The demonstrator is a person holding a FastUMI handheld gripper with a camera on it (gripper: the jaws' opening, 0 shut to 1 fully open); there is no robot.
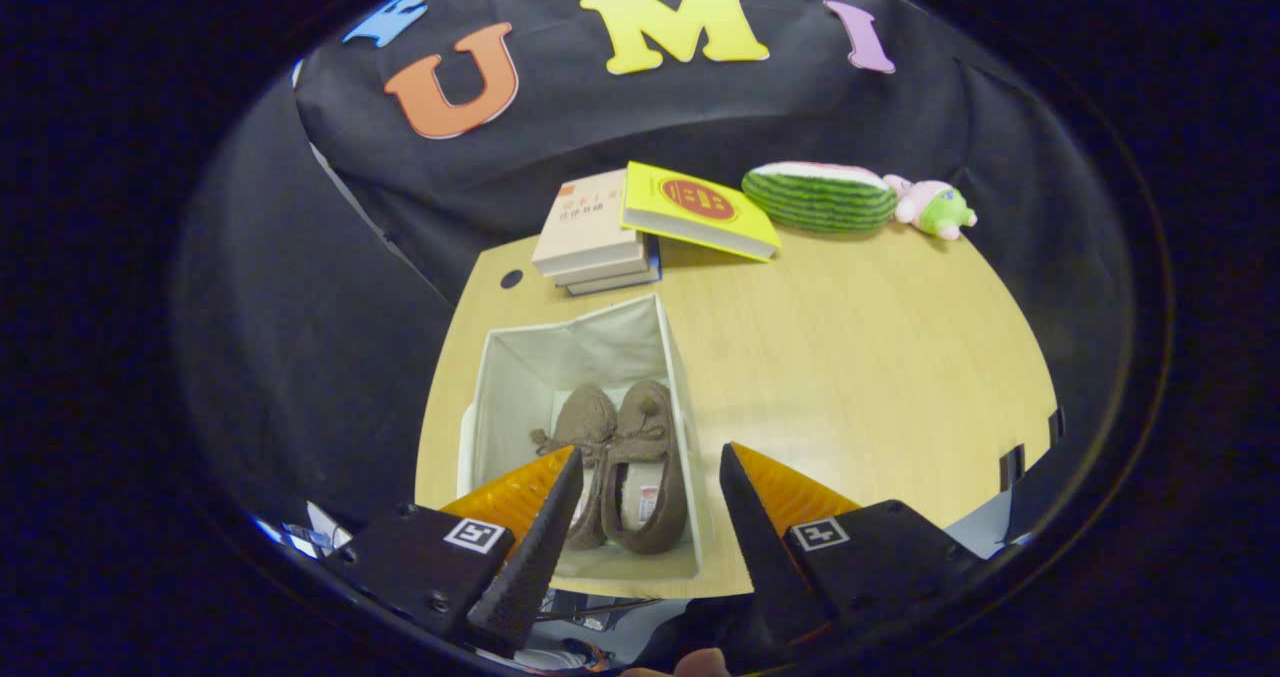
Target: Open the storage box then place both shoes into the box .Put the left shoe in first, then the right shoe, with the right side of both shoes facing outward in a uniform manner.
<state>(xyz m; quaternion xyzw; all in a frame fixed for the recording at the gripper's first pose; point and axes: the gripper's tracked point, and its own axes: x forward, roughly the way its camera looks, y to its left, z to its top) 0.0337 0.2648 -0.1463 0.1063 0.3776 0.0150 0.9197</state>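
Observation:
A white fabric storage box (520, 357) stands open on the wooden table, just ahead of my fingers. Two brown moccasin shoes lie side by side inside it, toes pointing away from me: one shoe (583, 427) toward the left finger, the other shoe (645, 477) beside it on the right, its pale lining showing. My gripper (650, 462) hovers above the near end of the box, open, with nothing between its fingers. The left finger (545, 527) covers part of the left shoe's heel.
Beyond the box, a stack of books (592, 235) with a yellow book (695, 207) leaning on it. A watermelon-slice plush (820, 197) and a small pink-and-green plush toy (935, 207) lie at the table's far edge. Bare tabletop (860, 377) stretches to the box's right.

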